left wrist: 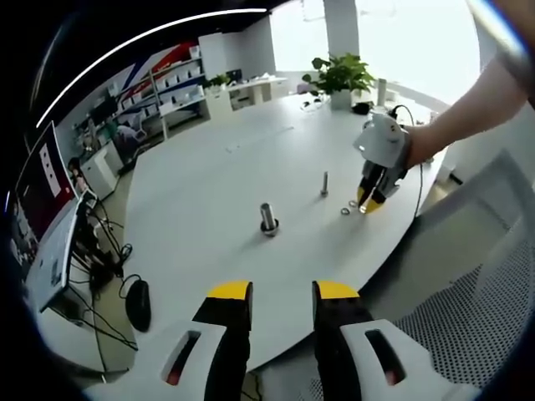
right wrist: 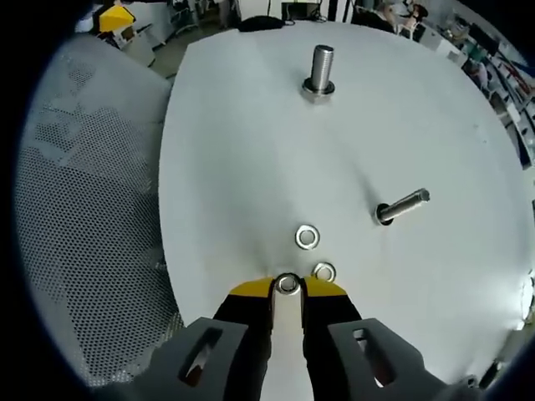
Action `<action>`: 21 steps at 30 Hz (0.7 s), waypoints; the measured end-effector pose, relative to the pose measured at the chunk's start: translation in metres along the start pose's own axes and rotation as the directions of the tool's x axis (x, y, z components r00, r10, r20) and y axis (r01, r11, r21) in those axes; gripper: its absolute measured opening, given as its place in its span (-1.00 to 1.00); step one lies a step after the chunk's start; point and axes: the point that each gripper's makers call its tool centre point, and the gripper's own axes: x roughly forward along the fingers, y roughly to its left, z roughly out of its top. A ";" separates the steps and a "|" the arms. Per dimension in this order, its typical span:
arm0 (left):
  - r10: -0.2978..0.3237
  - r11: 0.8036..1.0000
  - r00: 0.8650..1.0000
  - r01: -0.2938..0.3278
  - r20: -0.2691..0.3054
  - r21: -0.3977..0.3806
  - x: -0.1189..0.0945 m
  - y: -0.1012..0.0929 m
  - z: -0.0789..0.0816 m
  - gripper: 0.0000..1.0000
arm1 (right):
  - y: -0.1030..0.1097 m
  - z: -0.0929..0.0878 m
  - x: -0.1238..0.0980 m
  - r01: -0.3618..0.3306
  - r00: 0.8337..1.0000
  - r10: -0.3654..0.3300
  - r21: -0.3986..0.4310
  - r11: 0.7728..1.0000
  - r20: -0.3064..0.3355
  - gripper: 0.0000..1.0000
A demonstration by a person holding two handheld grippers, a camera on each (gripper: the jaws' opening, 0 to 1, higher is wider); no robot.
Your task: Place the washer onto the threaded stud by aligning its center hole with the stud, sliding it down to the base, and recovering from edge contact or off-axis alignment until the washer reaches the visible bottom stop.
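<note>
While yellow-tipped right gripper (right wrist: 287,288) is pinching small silver metal washer (right wrist: 287,284) between nearly closed jaws on white table (right wrist: 234,150), two more washers are lying just ahead; thin threaded stud (right wrist: 403,205) standing farther ahead-right. Left gripper (left wrist: 282,292) hovering open, holding nothing.

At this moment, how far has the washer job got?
Early. The right gripper is closing around one washer at the table edge; two others lie beside it. Both threaded studs, thick and thin, look bare. Left gripper waits open. Lifting, aligning, seating remain.
</note>
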 end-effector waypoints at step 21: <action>0.003 1.000 1.000 -0.003 0.004 0.004 0.000 0.000 0.000 -0.47 | -0.048 0.033 -0.039 0.084 0.991 -0.090 0.063 0.994 0.103 -0.73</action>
